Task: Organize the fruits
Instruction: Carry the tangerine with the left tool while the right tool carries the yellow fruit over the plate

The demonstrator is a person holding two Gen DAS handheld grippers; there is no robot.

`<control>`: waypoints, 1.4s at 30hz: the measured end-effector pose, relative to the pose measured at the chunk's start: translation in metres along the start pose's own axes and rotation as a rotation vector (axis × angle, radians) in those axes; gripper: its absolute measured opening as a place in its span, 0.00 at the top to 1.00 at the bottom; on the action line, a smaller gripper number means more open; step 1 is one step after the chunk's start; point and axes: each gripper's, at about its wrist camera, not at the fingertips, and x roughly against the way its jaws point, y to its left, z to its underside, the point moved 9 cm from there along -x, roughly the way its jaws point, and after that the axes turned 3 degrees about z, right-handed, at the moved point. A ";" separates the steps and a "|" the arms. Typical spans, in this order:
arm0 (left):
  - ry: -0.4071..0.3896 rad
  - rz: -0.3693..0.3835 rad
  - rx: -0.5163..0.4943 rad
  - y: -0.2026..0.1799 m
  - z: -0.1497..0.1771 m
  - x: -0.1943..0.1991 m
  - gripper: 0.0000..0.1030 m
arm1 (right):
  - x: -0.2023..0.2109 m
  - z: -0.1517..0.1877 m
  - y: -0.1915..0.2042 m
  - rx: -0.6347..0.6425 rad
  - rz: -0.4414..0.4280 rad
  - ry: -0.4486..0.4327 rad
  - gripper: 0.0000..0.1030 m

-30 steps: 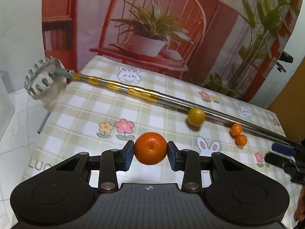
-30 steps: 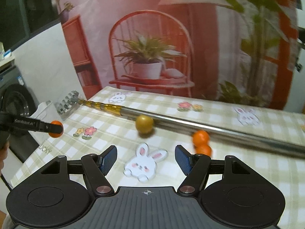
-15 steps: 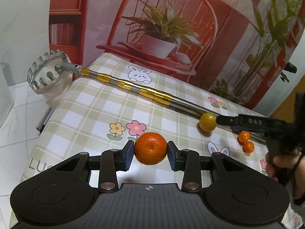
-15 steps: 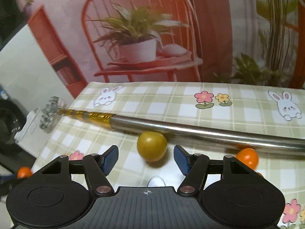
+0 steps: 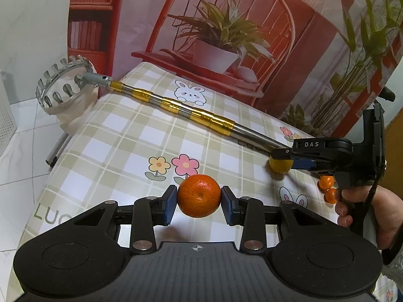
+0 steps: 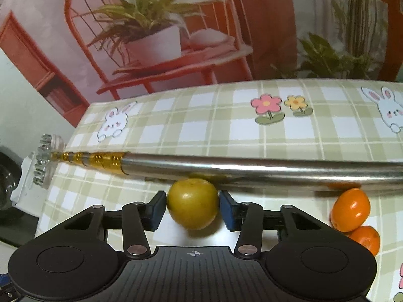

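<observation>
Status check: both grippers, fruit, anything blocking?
Left gripper shut on orange, held above table. Right gripper around yellow fruit, pads touching. Picker pole right behind it; two small oranges alongside.

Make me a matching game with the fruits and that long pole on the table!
Things:
1. mandarin
2. yellow-green fruit
3. two small oranges
4. telescopic pole

Places:
A. lying across the checked tablecloth
B. between the right gripper's pads
C. side by side on the cloth, gripped by nothing
D. held in the left gripper

Pairs: 1-D, 2-B, 3-C, 4-A
</observation>
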 end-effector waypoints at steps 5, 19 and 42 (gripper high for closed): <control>0.000 0.000 -0.004 -0.002 0.000 0.004 0.62 | 0.012 0.005 0.001 0.009 -0.024 -0.006 0.59; -0.046 -0.038 -0.082 -0.025 -0.007 0.077 0.62 | 0.165 0.017 -0.005 0.058 -0.203 -0.130 0.59; 0.089 0.234 -0.357 -0.191 0.112 0.051 0.61 | 0.276 0.161 -0.107 0.079 -0.174 -0.354 0.59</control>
